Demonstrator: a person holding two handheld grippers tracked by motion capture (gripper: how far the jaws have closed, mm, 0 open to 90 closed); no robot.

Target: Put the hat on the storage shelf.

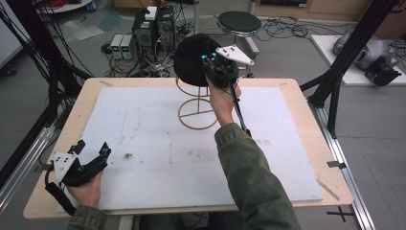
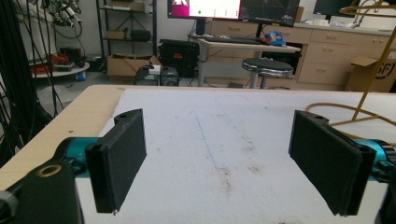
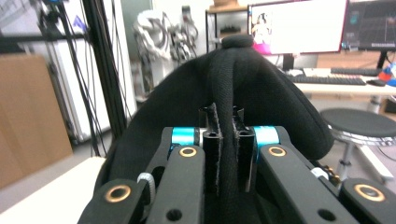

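While pinched by right gripper [image 3: 226,140] | black hat [image 3: 261,88] tops wire stand [image 1: 197,106]

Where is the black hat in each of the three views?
High view: the hat sits top centre, on the wire stand, pinched by the right gripper.
Left gripper view: no hat; one edge of the stand at far right.
Right gripper view: the hat is at centre, a fold clamped between the jaws.
Shared landmark: the stool.
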